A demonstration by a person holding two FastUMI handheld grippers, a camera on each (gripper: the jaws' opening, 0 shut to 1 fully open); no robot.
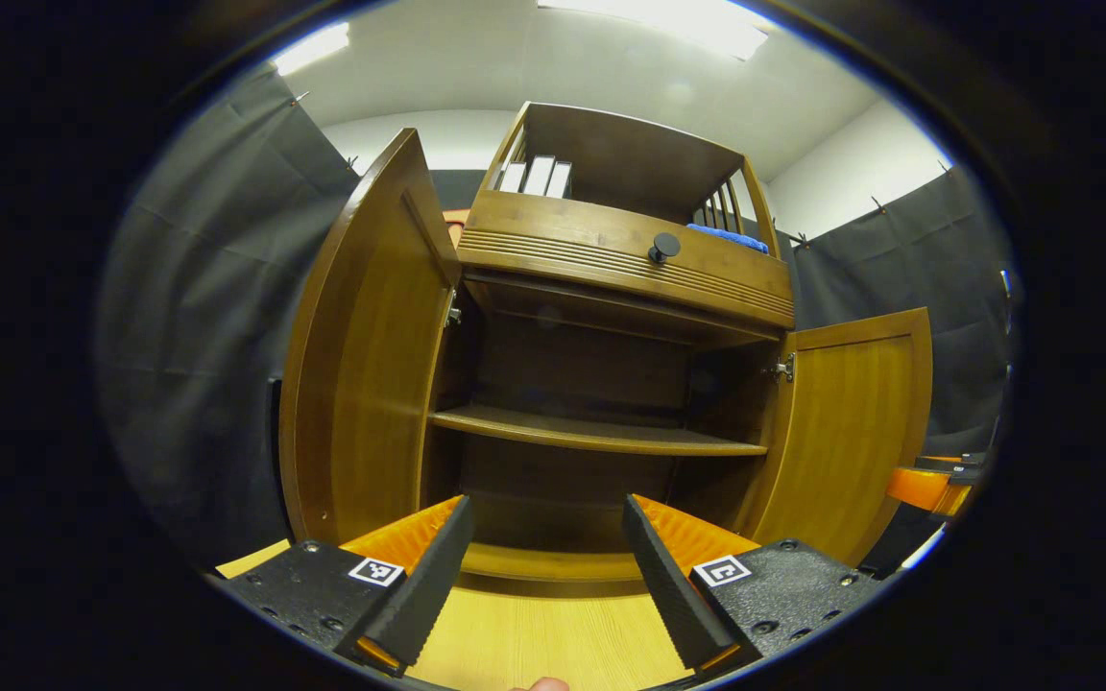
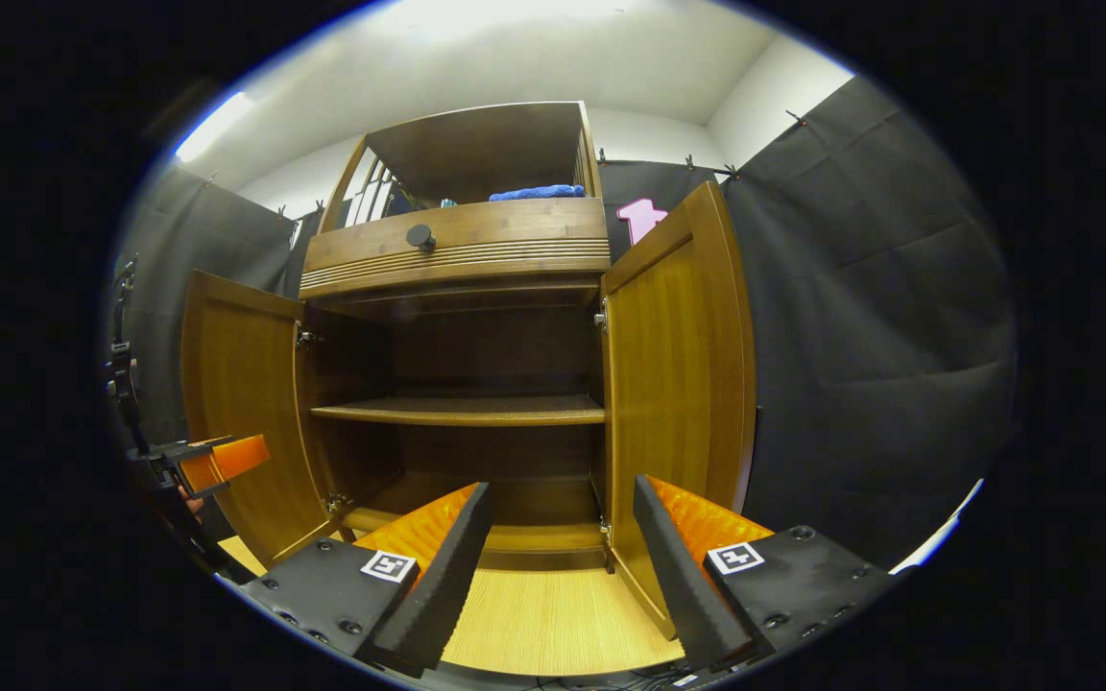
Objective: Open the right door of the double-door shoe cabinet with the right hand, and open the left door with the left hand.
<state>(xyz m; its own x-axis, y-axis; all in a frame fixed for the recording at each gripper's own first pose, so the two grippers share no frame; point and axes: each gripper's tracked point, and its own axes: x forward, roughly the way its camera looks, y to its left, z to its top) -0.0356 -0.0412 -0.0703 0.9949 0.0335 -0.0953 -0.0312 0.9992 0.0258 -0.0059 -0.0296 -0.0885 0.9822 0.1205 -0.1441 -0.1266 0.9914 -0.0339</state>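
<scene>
The brown wooden shoe cabinet [image 1: 611,384] stands in front of me with both doors swung wide. In the left gripper view its left door [image 1: 361,345] stands close by at the left and its right door [image 1: 851,422] at the right. My left gripper [image 1: 548,566] is open, holds nothing and points into the cabinet, apart from both doors. In the right gripper view the right door [image 2: 678,384] stands edge-on just beyond my right gripper [image 2: 563,566], which is open with nothing between its fingers. The left door [image 2: 236,403] hangs open at the left. Each view catches the other gripper at its edge.
Inside, a bare shelf [image 1: 591,432] crosses the middle of the cabinet. Above the doors sits a drawer with a black knob [image 1: 663,247], and the top rack holds a blue cloth [image 1: 726,235] and a few books [image 1: 536,178]. Light wooden flooring [image 2: 553,614] lies below.
</scene>
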